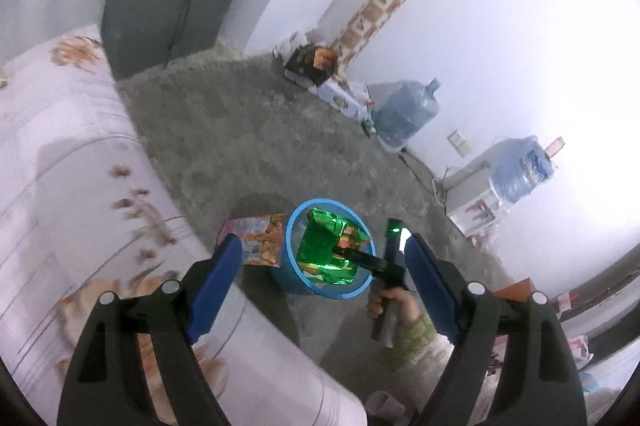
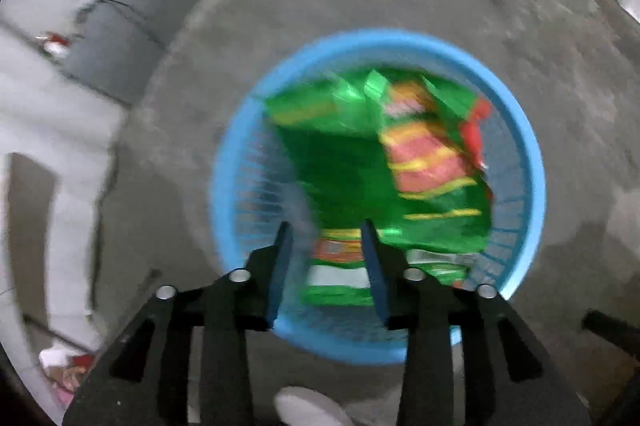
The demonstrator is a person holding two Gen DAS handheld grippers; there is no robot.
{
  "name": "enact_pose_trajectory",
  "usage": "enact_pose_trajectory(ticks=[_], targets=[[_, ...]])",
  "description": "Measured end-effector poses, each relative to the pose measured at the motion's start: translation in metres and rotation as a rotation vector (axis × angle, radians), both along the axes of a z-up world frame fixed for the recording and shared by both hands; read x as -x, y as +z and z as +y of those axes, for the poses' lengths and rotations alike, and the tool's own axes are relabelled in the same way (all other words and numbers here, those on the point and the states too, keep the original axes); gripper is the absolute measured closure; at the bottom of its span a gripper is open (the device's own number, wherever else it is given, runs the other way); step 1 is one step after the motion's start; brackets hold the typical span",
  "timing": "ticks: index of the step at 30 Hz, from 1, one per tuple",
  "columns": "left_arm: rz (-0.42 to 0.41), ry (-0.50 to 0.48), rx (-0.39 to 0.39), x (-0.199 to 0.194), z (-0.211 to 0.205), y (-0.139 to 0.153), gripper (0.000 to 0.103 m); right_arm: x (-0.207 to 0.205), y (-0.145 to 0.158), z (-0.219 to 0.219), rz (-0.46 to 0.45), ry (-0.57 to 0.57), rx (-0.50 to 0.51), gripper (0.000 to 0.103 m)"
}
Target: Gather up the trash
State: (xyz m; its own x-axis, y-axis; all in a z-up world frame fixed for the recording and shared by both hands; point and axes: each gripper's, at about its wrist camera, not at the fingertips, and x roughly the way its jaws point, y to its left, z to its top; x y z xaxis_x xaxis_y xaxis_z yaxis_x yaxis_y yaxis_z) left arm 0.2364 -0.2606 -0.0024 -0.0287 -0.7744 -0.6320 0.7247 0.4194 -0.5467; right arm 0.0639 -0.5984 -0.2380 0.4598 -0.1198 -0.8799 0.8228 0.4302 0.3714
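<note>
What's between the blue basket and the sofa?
In the left wrist view, an orange snack bag lies on the carpet between the blue basket and the sofa, beside the basket's rim.

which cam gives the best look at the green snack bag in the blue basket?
Left wrist: the green snack bag is sharp and lies inside the blue basket, partly crossed by the right hand-held gripper. Right wrist shows it closer but motion-blurred.

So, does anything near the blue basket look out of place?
Yes. One orange snack packet lies outside the round blue plastic basket, against its wall beside the bed, while the green foil packet is already inside.
</note>
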Motion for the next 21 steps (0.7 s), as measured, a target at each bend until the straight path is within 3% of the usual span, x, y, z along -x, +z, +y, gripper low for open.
enact_pose_trajectory(ticks=[3,6,8,11,13,15,18,21], targets=[[-0.040,0.032,0.021,-0.003,0.027,0.008,0.020,-0.024,0.022,0.023,-0.067,0.072,0.004,0.058],[-0.057,0.073,0.038,-0.008,0.054,0.010,0.019,-0.048,0.027,0.074,-0.093,0.167,0.019,0.053],[-0.057,0.104,0.043,-0.011,0.069,0.008,0.019,-0.069,0.013,0.100,-0.049,0.226,0.046,0.048],[-0.051,0.133,0.039,-0.015,0.082,0.003,0.019,-0.097,-0.033,0.144,0.068,0.293,0.112,0.039],[-0.049,0.143,0.033,-0.019,0.088,0.002,0.019,-0.112,-0.068,0.157,0.131,0.266,0.168,0.031],[-0.050,0.147,0.031,-0.023,0.092,0.002,0.019,-0.118,-0.102,0.158,0.175,0.144,0.246,0.026],[-0.048,0.161,0.031,-0.031,0.096,0.004,0.019,-0.132,-0.141,0.147,0.243,0.030,0.312,0.025],[-0.034,0.172,0.036,-0.038,0.099,0.003,0.019,-0.146,-0.181,0.127,0.295,-0.040,0.242,0.025]])
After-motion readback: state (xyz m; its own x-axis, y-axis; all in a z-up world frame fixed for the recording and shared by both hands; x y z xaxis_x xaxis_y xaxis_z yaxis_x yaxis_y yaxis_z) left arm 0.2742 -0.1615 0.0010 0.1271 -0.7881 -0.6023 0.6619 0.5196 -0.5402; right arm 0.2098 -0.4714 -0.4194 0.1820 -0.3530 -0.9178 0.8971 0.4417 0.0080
